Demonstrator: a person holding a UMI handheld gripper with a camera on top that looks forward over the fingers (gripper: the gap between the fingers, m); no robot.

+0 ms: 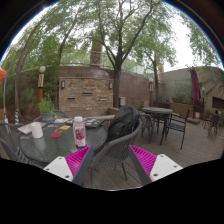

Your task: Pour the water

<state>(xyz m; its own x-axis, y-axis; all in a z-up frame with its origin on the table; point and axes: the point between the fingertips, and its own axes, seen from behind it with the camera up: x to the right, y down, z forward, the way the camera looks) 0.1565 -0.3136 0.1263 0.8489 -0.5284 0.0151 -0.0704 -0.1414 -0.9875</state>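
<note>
1. Gripper [111, 160] – jaws spread wide, nothing btwn them.
2. Bottle [79, 132] stands upright on the table [50, 143], beyond the left finger.
3. White cup [37, 129] left of bottle, apart from it.
4. Chair [118, 135] w/ dark bag – just ahead.

backyard patio | trees [120, 30] | brick wall [85, 90] | metal chairs [176, 125]

patio: paved floor [195, 145] | brick wall [85, 93] | trees [115, 40] | dark tables [157, 111], chairs [176, 125] | daylight
</note>
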